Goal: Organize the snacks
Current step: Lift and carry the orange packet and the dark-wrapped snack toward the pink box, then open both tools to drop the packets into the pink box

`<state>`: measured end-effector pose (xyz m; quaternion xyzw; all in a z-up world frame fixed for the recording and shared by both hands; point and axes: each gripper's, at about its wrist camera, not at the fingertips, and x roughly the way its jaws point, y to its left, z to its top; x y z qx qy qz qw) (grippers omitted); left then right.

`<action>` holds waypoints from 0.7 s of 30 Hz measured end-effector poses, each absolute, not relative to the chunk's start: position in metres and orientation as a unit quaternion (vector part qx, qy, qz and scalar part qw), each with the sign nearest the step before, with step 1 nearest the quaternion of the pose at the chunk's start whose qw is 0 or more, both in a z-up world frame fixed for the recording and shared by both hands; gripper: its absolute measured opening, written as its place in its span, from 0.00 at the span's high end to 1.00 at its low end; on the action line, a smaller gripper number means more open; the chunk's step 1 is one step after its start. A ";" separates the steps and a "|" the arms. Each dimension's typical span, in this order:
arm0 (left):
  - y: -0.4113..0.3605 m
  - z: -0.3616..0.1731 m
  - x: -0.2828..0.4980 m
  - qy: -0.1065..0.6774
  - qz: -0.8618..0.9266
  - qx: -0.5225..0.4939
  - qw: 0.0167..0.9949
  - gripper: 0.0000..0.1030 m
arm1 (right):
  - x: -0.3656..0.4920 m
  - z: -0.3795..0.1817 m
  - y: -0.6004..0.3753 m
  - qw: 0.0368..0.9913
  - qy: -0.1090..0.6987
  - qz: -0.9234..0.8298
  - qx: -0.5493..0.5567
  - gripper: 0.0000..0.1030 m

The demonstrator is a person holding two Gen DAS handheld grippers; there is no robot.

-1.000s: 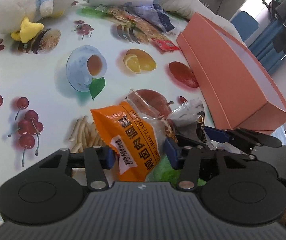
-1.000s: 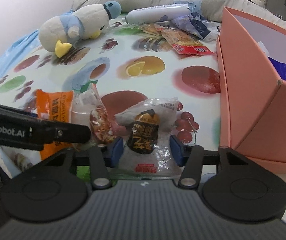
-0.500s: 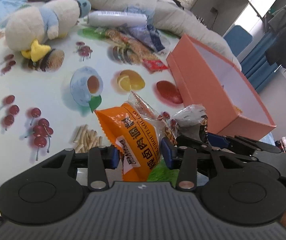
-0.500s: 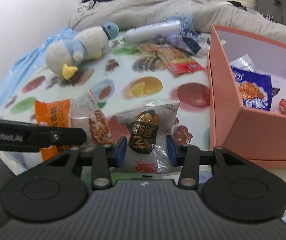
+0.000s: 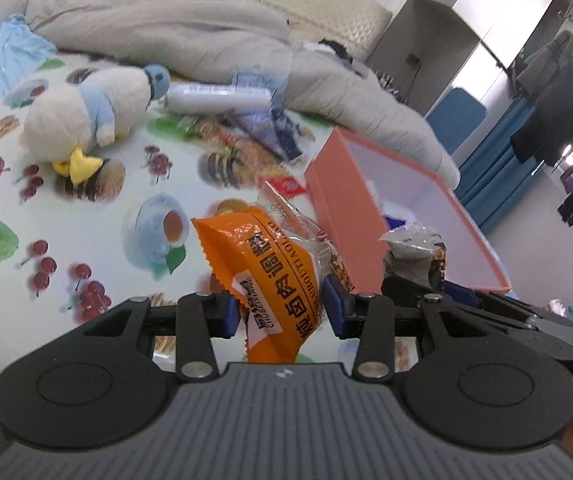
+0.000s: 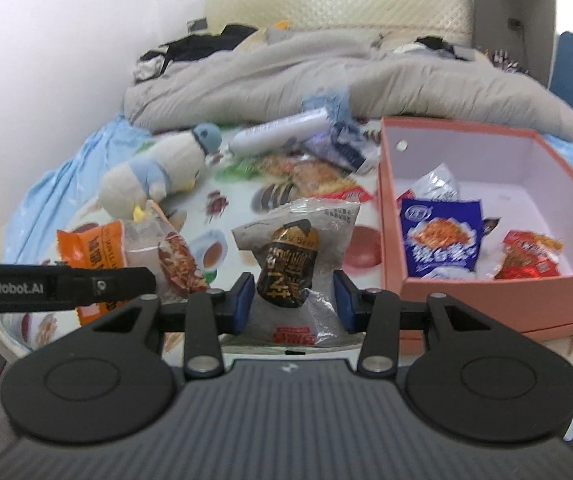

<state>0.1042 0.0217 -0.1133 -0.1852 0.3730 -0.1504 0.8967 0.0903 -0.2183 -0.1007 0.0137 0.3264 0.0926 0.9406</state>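
My left gripper (image 5: 280,312) is shut on an orange snack packet (image 5: 262,264) with a clear end, held up above the fruit-print cloth (image 5: 86,216). My right gripper (image 6: 293,300) is shut on a grey packet (image 6: 298,232) with a black-and-gold label, also lifted off the cloth. The two grippers hang side by side, the left one's finger (image 6: 66,286) showing at the left of the right wrist view. To the right stands an open pink box (image 6: 486,288) holding a blue packet (image 6: 440,236), a red packet (image 6: 530,256) and a silver one (image 6: 434,184).
A plush duck (image 5: 90,116) and a white bottle (image 5: 214,98) lie at the far side of the cloth. Several loose snack packets (image 6: 306,172) are scattered beside them. A rumpled grey duvet (image 6: 326,76) lies behind everything.
Both grippers have risen off the cloth with their packets, side by side. The view has tipped up, so the inside of the pink box now shows.
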 end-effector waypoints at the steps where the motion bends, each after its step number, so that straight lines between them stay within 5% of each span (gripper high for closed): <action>1: 0.021 -0.109 0.103 0.369 -0.152 -0.186 0.898 0.54 | 0.088 -0.096 -0.219 0.942 0.323 0.091 0.014 0.56; 21: -0.053 -0.030 0.091 0.341 -0.200 -0.208 0.895 0.54 | 0.049 -0.018 -0.304 0.961 0.274 0.004 0.037 0.56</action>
